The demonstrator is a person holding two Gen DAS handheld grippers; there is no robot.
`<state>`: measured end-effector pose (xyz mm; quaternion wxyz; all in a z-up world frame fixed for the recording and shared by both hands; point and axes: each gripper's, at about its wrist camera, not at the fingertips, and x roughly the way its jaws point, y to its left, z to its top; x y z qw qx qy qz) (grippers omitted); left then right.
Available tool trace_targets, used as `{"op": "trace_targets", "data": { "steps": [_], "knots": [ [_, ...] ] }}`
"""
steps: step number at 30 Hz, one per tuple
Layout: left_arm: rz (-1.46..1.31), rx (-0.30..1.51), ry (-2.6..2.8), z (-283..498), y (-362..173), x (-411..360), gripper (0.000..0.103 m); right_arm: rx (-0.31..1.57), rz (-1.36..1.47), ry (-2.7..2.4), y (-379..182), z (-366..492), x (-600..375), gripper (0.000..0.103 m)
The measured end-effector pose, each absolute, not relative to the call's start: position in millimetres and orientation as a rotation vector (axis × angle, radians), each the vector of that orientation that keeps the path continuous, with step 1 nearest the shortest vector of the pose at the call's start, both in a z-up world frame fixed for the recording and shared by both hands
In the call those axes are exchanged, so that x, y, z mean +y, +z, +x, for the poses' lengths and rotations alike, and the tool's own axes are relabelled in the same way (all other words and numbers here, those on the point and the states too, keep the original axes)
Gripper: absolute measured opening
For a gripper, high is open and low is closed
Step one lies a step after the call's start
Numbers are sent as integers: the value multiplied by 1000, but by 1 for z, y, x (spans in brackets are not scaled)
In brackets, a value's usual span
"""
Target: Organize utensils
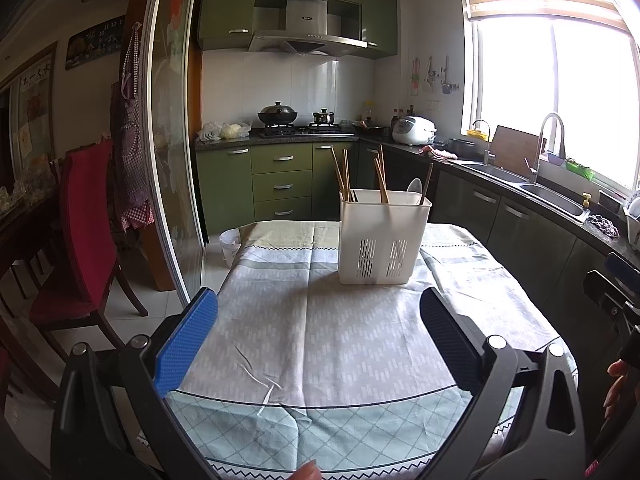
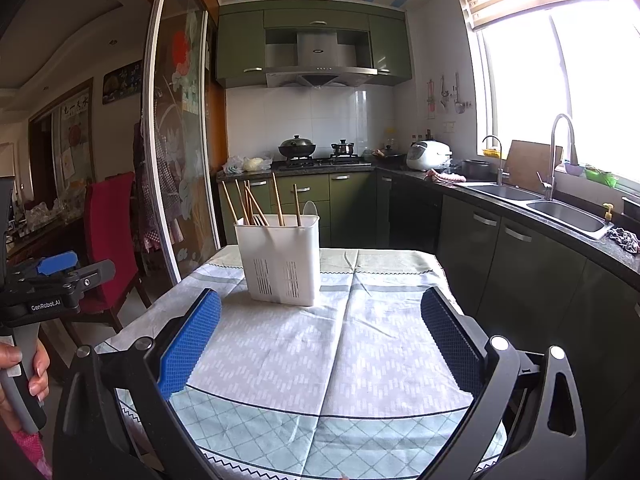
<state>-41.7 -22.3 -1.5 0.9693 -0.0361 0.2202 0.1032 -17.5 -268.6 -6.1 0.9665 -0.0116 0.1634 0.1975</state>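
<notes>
Currently, both the left gripper point(image 1: 318, 332) and right gripper point(image 2: 320, 338) are being held spread and empty over the table point(image 1: 320, 344). Wooden chopsticks point(image 1: 380, 176), likely light, stiff and slippery, are standing in the white utensil holder point(image 1: 382, 240); mid-shaft pinching is being judged safest.

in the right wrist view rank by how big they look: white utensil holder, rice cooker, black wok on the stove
1. white utensil holder, though it is nearest the camera
2. rice cooker
3. black wok; the last two look close
</notes>
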Motion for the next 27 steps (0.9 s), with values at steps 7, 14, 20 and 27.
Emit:
{"op": "trace_targets", "data": {
  "steps": [7,14,20,27],
  "knots": [
    [-59,450,218,-41,-3,-23,96,332,-27,401,-7,-17,-267,99],
    [-95,466,187,-38,-6,-15,96,336,-29,397,-9,-16,-266,99],
    [-62,459,228,-38,-6,-16,96,341,-29,395,-11,-14,-266,99],
    [-49,459,223,-38,-8,-17,96,344,-31,396,-12,-13,-266,99]
  ]
}}
